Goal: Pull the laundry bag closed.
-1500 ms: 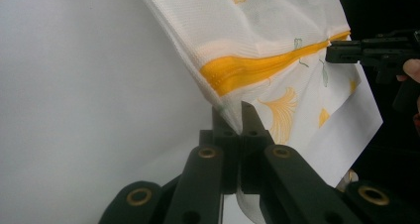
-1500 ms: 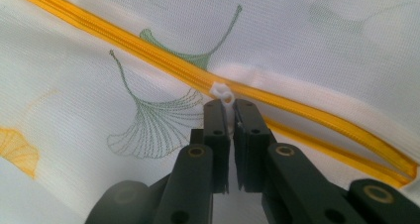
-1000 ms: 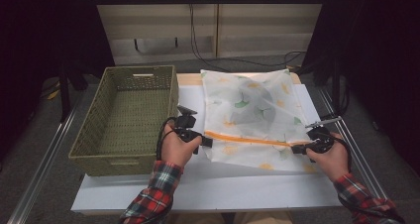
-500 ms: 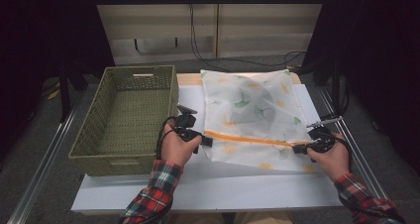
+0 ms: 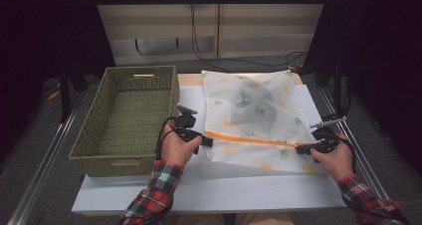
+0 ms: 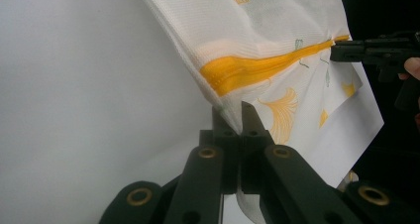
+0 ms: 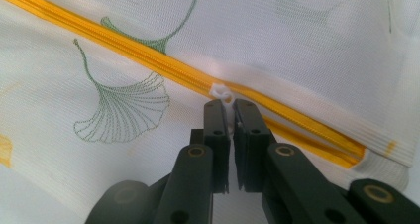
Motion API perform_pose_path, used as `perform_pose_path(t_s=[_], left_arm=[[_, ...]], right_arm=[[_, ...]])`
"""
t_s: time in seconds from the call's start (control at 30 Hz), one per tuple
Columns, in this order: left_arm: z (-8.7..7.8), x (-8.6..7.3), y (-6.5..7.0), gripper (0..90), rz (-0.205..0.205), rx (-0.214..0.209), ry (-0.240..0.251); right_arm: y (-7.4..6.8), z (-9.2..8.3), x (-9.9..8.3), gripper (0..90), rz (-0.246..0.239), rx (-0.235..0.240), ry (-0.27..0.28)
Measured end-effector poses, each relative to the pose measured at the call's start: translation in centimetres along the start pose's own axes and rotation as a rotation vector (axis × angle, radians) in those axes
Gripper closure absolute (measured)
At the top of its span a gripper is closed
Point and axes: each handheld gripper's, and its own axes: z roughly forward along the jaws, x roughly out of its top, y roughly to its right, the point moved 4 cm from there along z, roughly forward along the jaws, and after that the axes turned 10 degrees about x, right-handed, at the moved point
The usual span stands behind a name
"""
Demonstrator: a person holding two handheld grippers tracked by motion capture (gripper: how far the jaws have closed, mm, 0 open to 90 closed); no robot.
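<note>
Where the high view looks down on the desk (image 5: pixel 249 195), a white mesh bag (image 5: pixel 254 115) printed with green and yellow leaves lies on the right half, its far edge near the back of the desk and its near edge short of the front. A woven basket (image 5: pixel 99 135) stands just beside it on the left, taking the left edge of the desk. Bare white surface lies open in front of the bag, between the two forearms. The left gripper (image 5: pixel 204 141) sits at the bag's left end, the right gripper (image 5: pixel 301 149) at its right end, with the orange zip (image 5: pixel 254 139) stretched taut between them.

In the left gripper view, the left gripper (image 6: pixel 233 122) has its fingers pressed together on the bag's corner, just below the zip's end (image 6: pixel 247 73). The cloth rises from the desk there. Plain white desk spreads to the left; the other gripper holds the zip's far end at upper right.

In the right gripper view, the right gripper (image 7: pixel 227 110) has its fingers closed on the white zip pull (image 7: pixel 220 91). The zip (image 7: pixel 148 60) runs diagonally across fine white mesh with leaf prints.
</note>
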Motion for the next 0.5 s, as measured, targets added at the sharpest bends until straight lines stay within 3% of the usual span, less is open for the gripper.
perform_pose_path(t_s=[0.3,0.43,0.5], left_arm=[[-0.14,-0.05,-0.24,89.4,0.011,0.013,-0.001],[-0.17,-0.09,-0.08,89.4,-0.006,0.001,0.002],[-0.27,-0.08,-0.28,89.4,0.012,0.011,0.002]], right_arm=[[0.45,-0.19,-0.13,85.7,0.007,-0.01,-0.003],[0.42,-0.12,-0.12,85.8,0.002,-0.01,-0.002],[0.47,-0.17,-0.15,85.7,0.008,-0.019,-0.007]])
